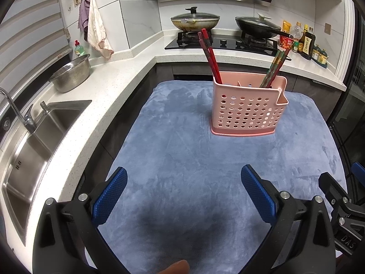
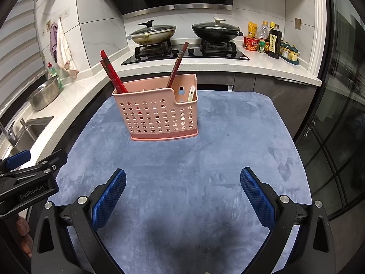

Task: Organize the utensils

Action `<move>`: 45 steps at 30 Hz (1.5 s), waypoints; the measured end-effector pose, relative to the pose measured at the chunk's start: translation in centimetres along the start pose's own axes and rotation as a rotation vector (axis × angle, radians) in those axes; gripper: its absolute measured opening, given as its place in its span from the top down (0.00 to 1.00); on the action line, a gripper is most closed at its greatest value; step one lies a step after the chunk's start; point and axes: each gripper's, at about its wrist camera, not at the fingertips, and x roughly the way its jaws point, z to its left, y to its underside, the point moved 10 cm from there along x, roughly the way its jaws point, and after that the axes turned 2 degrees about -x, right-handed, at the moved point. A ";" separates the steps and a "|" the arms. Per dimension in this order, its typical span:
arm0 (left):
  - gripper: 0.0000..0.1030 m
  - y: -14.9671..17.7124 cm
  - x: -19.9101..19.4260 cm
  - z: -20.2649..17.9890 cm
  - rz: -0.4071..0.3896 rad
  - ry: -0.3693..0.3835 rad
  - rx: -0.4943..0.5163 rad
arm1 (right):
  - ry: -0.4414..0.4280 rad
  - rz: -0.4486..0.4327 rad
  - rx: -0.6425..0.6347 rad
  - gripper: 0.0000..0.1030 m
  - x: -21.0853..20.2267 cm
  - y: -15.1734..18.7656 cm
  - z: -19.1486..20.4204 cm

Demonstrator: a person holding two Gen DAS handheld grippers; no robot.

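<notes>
left gripper spread wide, blue pads empty, touching nothing, hovering over blue cloth. right gripper same: wide apart, nothing between pads, above the same cloth. pink perforated utensil holder standing upright on cloth ahead of both pairs of fingers, well apart from them; ahead-right of left fingers, ahead-left of right fingers. red chopsticks leaning out of holder's left end, second chopstick bunch leaning from further right, pale utensil handle in the notched right compartment, lower part hidden by wall. holder contents through the holes hard to make out. fingertip cut off at bottom edge. stove pans far beyond holder, sink left of left fingers.
</notes>
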 end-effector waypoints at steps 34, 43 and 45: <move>0.07 -0.3 0.2 -0.2 -0.001 -0.008 0.000 | 0.003 0.011 0.003 0.06 0.5 0.1 -0.3; 0.07 -0.4 0.4 -0.3 0.001 -0.007 0.010 | 0.003 0.010 0.004 0.06 0.5 0.1 -0.3; 0.07 -0.4 0.4 -0.3 0.002 -0.007 0.011 | 0.003 0.011 0.006 0.06 0.5 0.1 -0.3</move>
